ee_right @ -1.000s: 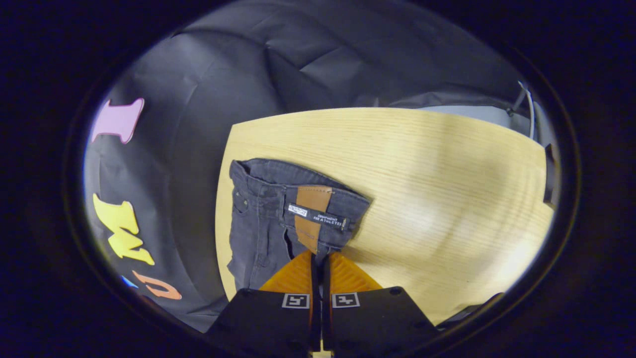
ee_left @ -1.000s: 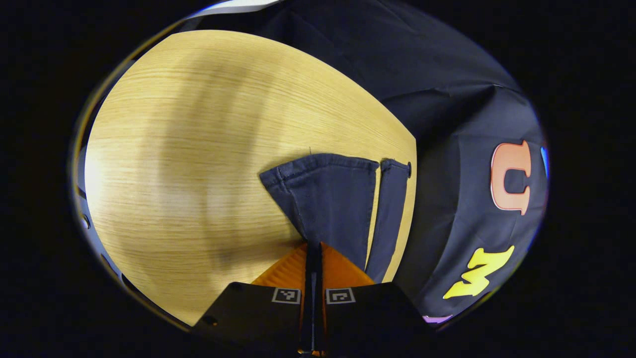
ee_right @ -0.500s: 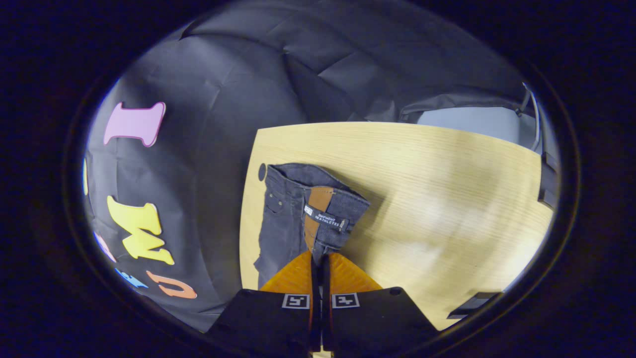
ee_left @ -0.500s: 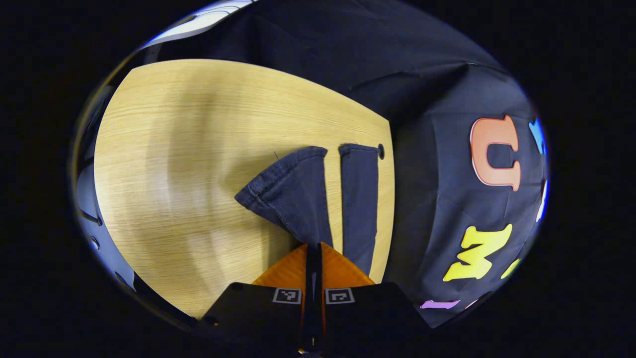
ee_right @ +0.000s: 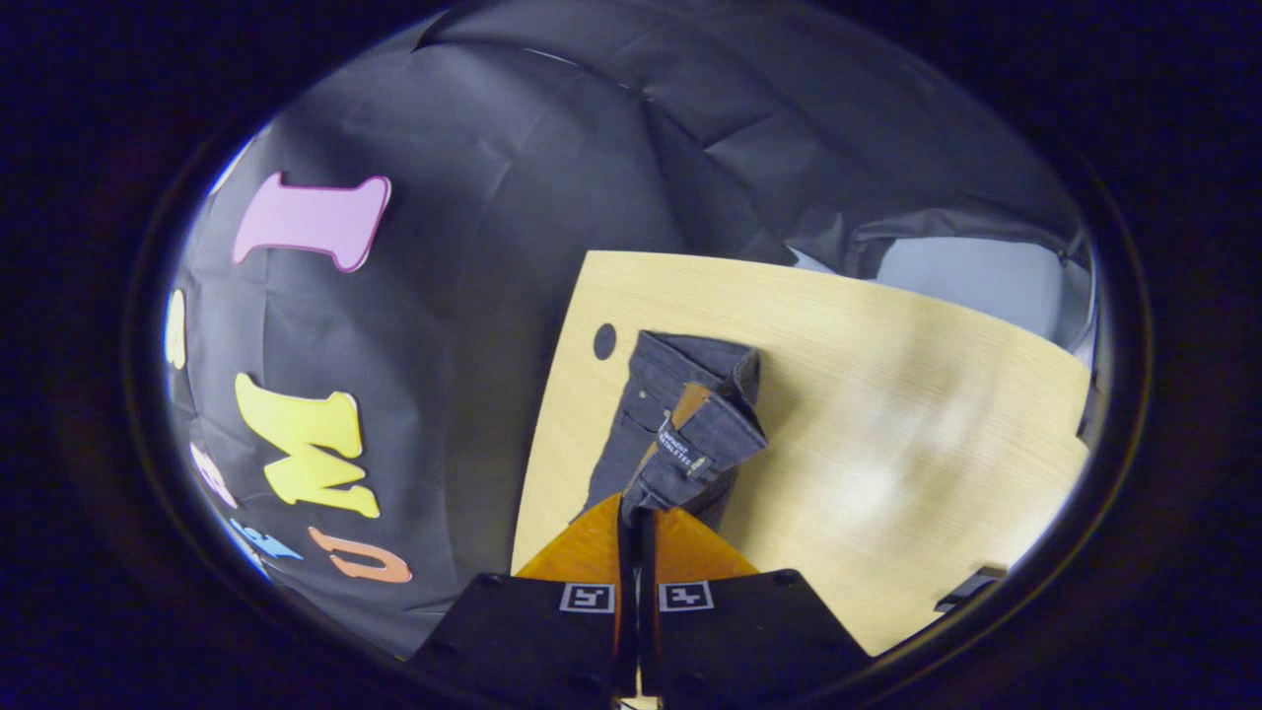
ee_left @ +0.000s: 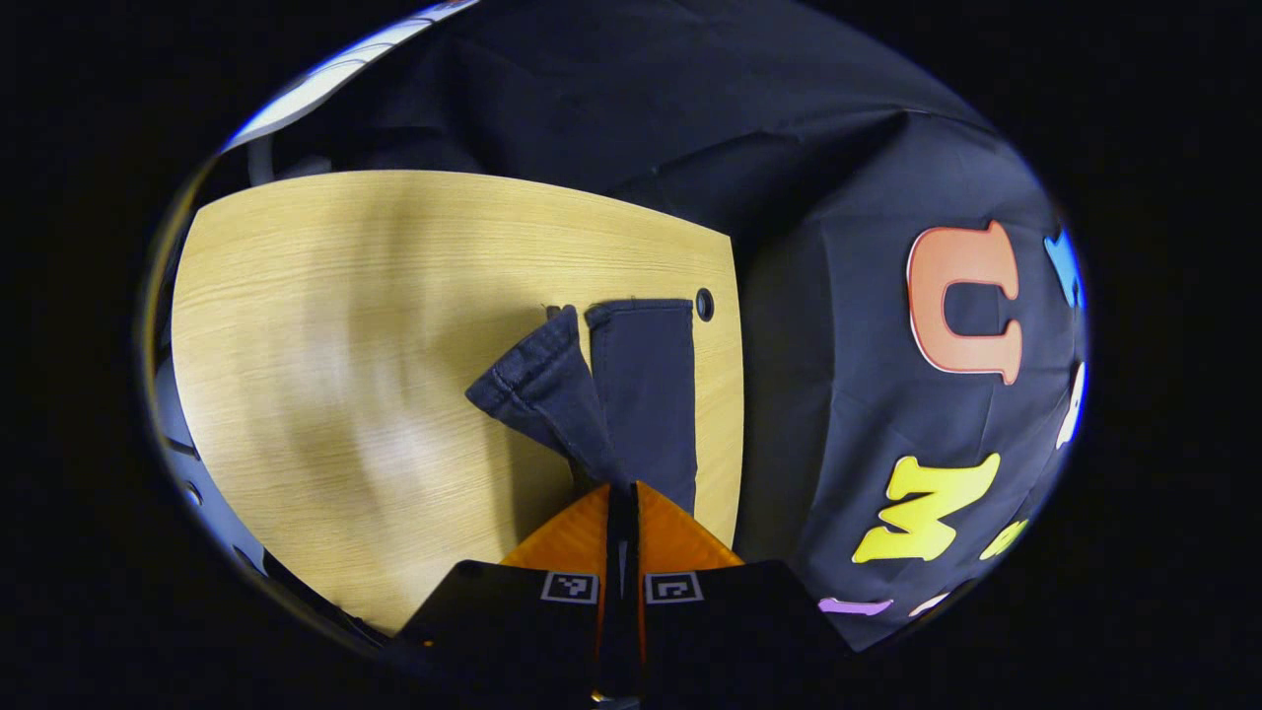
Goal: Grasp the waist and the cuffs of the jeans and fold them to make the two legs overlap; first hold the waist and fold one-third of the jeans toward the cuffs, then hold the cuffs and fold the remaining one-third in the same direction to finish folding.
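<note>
While both ends of the jeans hang pinched above the pale worktop, the first fold is under way. Closed on the cuff, the left gripper carries one leg beside the other, which lies flat near the worktop's right edge. Its partner, the right gripper, is clamped on the waist, curled over the lower half. Risk: denim slipping from a narrow pinch, or legs landing askew.
</note>
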### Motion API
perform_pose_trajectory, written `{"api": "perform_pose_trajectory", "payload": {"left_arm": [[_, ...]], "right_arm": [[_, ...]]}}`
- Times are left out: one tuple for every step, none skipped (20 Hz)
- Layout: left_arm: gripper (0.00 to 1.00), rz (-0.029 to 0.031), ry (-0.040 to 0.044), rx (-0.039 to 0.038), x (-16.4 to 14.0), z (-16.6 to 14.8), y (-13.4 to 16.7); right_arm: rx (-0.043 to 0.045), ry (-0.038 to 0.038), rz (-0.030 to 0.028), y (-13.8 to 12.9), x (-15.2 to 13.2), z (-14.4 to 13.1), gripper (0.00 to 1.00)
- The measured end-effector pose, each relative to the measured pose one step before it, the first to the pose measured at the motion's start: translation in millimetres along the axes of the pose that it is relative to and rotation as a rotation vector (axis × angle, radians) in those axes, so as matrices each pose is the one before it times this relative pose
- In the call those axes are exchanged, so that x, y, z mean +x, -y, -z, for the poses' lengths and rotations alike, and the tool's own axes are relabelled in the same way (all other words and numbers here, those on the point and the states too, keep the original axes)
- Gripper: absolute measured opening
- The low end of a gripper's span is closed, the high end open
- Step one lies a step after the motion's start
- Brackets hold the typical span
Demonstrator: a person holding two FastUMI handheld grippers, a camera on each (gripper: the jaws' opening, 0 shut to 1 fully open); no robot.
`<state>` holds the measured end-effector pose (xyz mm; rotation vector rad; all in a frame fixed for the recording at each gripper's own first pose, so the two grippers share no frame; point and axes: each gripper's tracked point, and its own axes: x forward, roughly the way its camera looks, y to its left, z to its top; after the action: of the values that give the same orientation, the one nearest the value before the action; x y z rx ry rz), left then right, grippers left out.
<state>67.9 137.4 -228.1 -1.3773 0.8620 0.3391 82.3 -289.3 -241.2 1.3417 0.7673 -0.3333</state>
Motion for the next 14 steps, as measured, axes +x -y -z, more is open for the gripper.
{"api": "perform_pose_trajectory", "payload": {"left_arm": [[0.03,-0.00817,-0.00636,0.0191,5.2,-2.55,7.43],[0.04,-0.0057,-0.00436,0.01218,5.61,-5.09,8.37],[0.04,-0.00745,-0.00771,0.01204,6.58,-3.82,7.91],[0.04,-0.00683,-0.0086,0.01046,6.84,-2.63,9.92],[0.04,-0.00255,-0.00545,0.00751,8.23,-5.66,10.21],[0.04,-0.00491,-0.00549,0.01194,9.56,-3.19,8.06],[0.04,-0.01152,-0.00711,0.01975,10.51,-4.36,5.53],[0.04,-0.01516,-0.00637,0.02115,10.53,-3.34,3.96],[0.04,-0.01694,-0.01068,0.0295,10.81,-3.65,3.99],[0.04,-0.0176,-0.01235,0.03879,13.08,-4.22,3.26],[0.04,-0.01879,-0.01648,0.0466,11.12,-2.78,2.52],[0.04,-0.02505,-0.01626,0.05136,12.25,-3.22,-0.36],[0.04,-0.0231,-0.00874,0.04362,11.15,-5.89,-0.2],[0.04,-0.01322,-0.01282,0.03966,9.88,-2.64,4.15]], "right_arm": [[-0.00534,-0.00121,-0.00724,-9.74,3.1,-3.67,0.02],[-0.00701,-0.00044,-0.0028,-8.28,4.73,-2.39,0.02],[-0.00672,0.0011,0.00177,-6.48,6.17,-3.94,0.02],[-0.00846,-0.00213,0.0032,-5.45,6.18,-2.74,0.02],[-0.00533,-0.00092,0.0044,-4.72,6.8,-4.0,0.02],[-0.00066,-0.00145,0.00406,-5.27,8.34,-3.62,0.02],[0.00192,0.00196,0.00244,-4.9,8.54,-5.68,0.02],[0.00405,-0.00035,0.00271,-3.93,9.86,-4.11,0.01],[0.0041,-0.00074,0.0016,-3.7,9.77,-4.54,0.0],[-0.00056,-0.00326,0.00293,-2.87,11.26,-2.79,0.01],[-0.00948,-0.00264,0.0099,-0.45,11.46,-2.87,0.02],[-0.0135,-0.00257,0.01454,1.95,9.44,-1.78,0.02],[-0.01598,-0.00297,0.01147,0.61,9.46,-1.86,0.02],[-0.01434,-0.00135,0.01353,0.11,10.07,-1.86,0.02]]}}
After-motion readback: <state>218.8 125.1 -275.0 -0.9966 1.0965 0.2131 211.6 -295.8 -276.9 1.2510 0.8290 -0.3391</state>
